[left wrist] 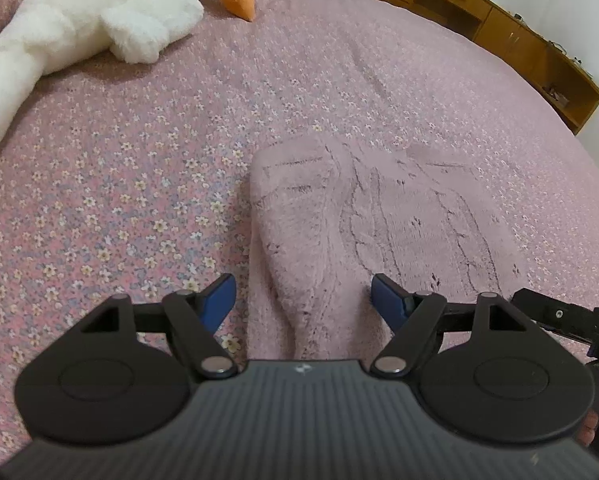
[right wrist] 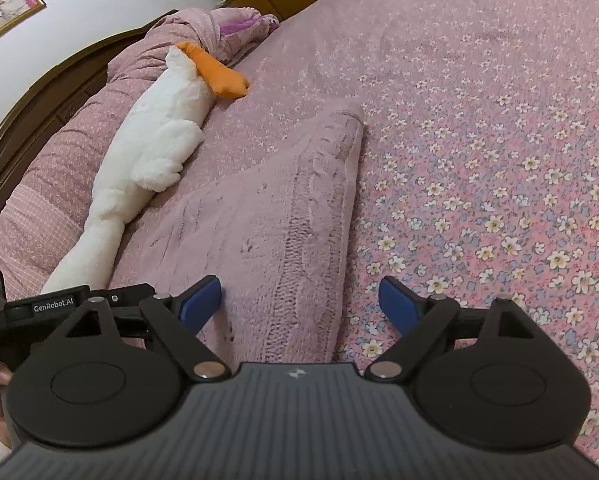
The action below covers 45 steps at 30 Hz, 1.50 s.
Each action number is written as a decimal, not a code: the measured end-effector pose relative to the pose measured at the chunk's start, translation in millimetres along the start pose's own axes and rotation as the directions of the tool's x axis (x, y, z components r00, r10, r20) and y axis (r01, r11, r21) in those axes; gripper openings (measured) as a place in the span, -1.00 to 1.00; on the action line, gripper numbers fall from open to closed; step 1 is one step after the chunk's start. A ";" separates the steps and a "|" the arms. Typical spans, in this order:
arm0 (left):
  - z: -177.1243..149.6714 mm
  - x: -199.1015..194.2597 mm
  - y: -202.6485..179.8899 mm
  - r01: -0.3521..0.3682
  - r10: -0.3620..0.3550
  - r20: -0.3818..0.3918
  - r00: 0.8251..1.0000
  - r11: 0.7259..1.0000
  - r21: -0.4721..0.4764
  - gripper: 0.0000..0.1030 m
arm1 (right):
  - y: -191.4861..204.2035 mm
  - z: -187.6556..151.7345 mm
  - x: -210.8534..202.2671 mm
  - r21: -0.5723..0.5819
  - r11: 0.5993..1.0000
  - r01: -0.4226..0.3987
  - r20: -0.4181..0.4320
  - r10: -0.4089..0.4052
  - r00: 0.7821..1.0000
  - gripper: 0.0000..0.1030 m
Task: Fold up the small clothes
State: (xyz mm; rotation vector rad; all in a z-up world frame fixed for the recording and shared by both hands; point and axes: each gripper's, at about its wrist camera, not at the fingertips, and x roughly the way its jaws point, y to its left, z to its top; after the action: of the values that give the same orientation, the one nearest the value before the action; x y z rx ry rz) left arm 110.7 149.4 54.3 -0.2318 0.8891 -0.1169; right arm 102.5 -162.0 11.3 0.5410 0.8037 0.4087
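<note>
A folded pale pink fuzzy knit garment (left wrist: 379, 220) lies on the bed's pink floral bedspread (left wrist: 119, 180), well apart from the long white plush goose with an orange beak (right wrist: 155, 132) near the headboard side. The left claw (left wrist: 302, 298) is released, straddling the garment's near edge. The right claw (right wrist: 300, 300) is released too, over the garment's right edge, perhaps just clear of it.

The left claw (left wrist: 303, 300) stands open over a folded pink fuzzy garment (left wrist: 363, 224) on the floral bedspread (left wrist: 119, 168); its blue pads (left wrist: 219, 300) press nothing. A white plush toy (left wrist: 91, 16) lies far left.
</note>
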 end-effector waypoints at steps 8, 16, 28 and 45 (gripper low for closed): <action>-2.4 16.7 12.3 0.093 -0.095 -0.028 0.995 0.993 -0.077 0.47 | -13.1 5.0 20.2 0.083 0.995 -0.060 -0.048 0.064 0.997 0.77; -4.5 41.2 20.3 0.227 -0.241 -0.053 0.969 0.955 -0.190 0.40 | -4.0 11.6 47.4 0.077 0.990 -0.119 -0.070 0.124 0.990 0.69; 5.5 19.3 -0.2 0.355 -0.384 -0.055 0.922 0.892 -0.281 -0.26 | 20.2 42.7 5.1 0.072 0.993 -0.099 -0.030 0.101 0.994 0.00; -51.8 11.1 -87.5 0.258 -0.255 -0.200 0.946 0.966 -0.011 -0.09 | -47.4 -31.3 -92.2 0.075 0.994 0.082 -0.062 -0.077 0.995 0.15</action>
State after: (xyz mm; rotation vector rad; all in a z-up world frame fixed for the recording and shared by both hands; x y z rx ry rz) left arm 76.8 54.7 36.2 -0.3257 1.0549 -0.3955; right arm 27.0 -239.6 17.0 0.5695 0.8977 0.3219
